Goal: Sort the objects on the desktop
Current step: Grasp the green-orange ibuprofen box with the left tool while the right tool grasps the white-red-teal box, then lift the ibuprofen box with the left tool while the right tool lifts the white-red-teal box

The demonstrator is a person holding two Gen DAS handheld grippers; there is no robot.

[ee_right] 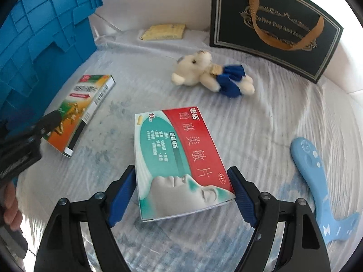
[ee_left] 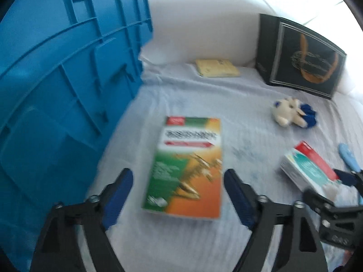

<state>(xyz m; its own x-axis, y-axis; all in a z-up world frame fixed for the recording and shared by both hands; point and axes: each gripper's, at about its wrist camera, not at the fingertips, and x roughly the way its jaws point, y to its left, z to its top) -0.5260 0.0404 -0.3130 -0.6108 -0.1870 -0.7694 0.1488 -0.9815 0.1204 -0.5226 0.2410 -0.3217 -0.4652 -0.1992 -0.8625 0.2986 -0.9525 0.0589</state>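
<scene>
A green and orange box (ee_left: 186,165) lies flat on the pale cloth. My left gripper (ee_left: 178,181) is open and straddles its near end, with a gap at each blue pad. A red and teal medicine box (ee_right: 179,158) sits between the pads of my right gripper (ee_right: 181,176), which is shut on it: both pads press on its long edges and its near end is tilted up off the cloth. In the left wrist view the same medicine box (ee_left: 304,165) shows at the right edge. The green and orange box (ee_right: 84,111) lies left of it.
A big blue crate (ee_left: 56,90) stands along the left side. At the back are a yellow packet (ee_right: 163,31) and a black gift bag (ee_right: 272,27). A plush bear (ee_right: 204,74) lies mid-cloth, and a light blue curved object (ee_right: 317,181) to the right. A hand (ee_right: 10,204) shows at far left.
</scene>
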